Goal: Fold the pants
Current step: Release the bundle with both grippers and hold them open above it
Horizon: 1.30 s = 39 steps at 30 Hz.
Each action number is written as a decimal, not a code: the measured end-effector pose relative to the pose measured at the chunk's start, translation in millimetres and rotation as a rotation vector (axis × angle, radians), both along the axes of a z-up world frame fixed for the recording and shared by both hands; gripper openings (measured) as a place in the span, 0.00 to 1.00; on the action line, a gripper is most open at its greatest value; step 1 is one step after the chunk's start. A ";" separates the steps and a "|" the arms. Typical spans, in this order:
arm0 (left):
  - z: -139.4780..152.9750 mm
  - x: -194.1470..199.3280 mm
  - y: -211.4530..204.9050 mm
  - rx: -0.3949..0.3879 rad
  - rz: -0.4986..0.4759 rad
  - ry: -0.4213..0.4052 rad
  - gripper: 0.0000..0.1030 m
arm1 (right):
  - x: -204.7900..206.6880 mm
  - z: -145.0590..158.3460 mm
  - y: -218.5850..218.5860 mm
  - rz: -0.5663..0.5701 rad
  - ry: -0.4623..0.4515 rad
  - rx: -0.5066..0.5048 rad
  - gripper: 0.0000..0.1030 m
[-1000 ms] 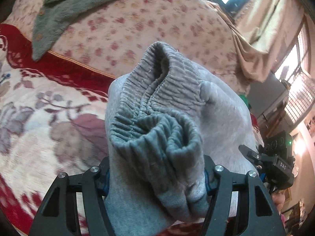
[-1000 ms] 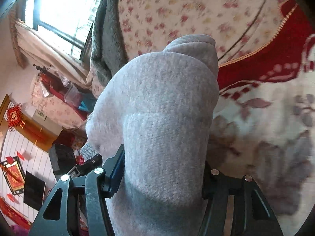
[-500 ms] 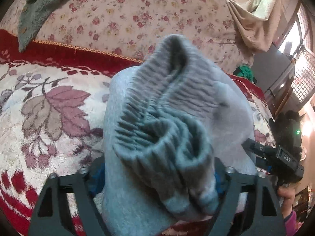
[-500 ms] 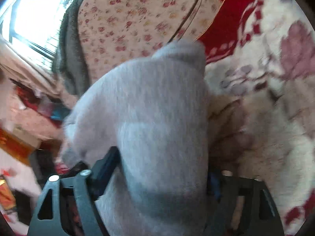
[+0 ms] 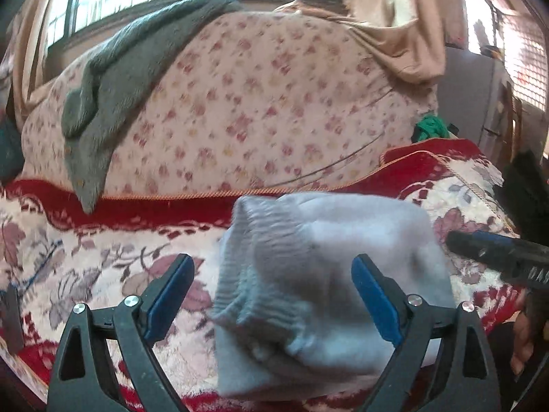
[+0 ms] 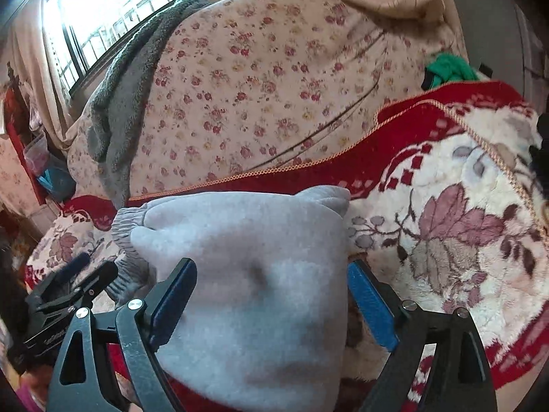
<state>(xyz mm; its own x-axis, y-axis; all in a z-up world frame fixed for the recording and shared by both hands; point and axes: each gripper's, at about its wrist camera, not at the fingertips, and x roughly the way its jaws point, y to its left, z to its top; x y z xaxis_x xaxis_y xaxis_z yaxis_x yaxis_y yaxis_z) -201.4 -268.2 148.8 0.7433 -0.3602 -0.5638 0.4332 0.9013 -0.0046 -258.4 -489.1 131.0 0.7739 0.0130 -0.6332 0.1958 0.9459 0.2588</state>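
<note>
Pants (image 5: 329, 285), grey, folded into a bundle on the floral blanket (image 5: 85, 274) at six o'clock, let go since half a second ago, our left gripper (image 5: 271, 292) and right gripper (image 6: 271, 292) both spread wide, so we judge folding nearly finished.

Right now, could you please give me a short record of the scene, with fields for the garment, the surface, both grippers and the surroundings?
garment: grey pants, folded into a bundle, ribbed waistband toward the left
surface: red and white floral blanket
left gripper: jaws open, pants between them
right gripper: jaws open, pants between them
behind: flowered cushion with a grey towel draped over it
far right: green cloth
</note>
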 end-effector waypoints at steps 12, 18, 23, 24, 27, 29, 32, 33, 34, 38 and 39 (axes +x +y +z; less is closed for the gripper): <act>-2.7 -2.8 -20.8 0.025 0.027 0.025 0.90 | -10.1 -1.2 14.8 -0.036 0.020 -0.066 0.91; -1.6 -4.6 -20.6 0.033 0.038 0.014 0.90 | -9.2 -1.0 16.1 -0.040 0.022 -0.057 0.91; -1.4 -4.7 -21.4 0.031 0.038 0.017 0.90 | -7.5 -1.8 19.8 -0.032 0.025 -0.057 0.91; -1.7 -4.3 -20.9 0.033 0.038 0.017 0.90 | -7.7 -2.3 21.9 -0.031 0.028 -0.058 0.91; -2.1 -4.2 -20.9 0.034 0.039 0.018 0.90 | -6.3 -2.5 24.8 -0.025 0.030 -0.062 0.91; -3.4 -4.3 -19.5 0.032 0.041 0.021 0.90 | -5.4 -3.1 26.0 -0.022 0.032 -0.065 0.91; -5.1 -3.7 -19.3 0.034 0.044 0.022 0.90 | -4.8 -3.5 26.9 -0.023 0.036 -0.065 0.91; -5.1 -3.9 -19.0 0.034 0.044 0.022 0.90 | -3.9 -3.9 27.0 -0.022 0.039 -0.064 0.91; -5.3 -4.5 -18.8 0.033 0.043 0.021 0.90 | -3.2 -4.2 27.0 -0.020 0.040 -0.063 0.91; -5.1 -3.7 -18.3 0.033 0.041 0.022 0.90 | -1.9 -5.3 28.1 -0.015 0.043 -0.065 0.91; -5.0 -3.6 -18.4 0.033 0.041 0.022 0.90 | -1.9 -5.7 28.7 -0.014 0.044 -0.065 0.91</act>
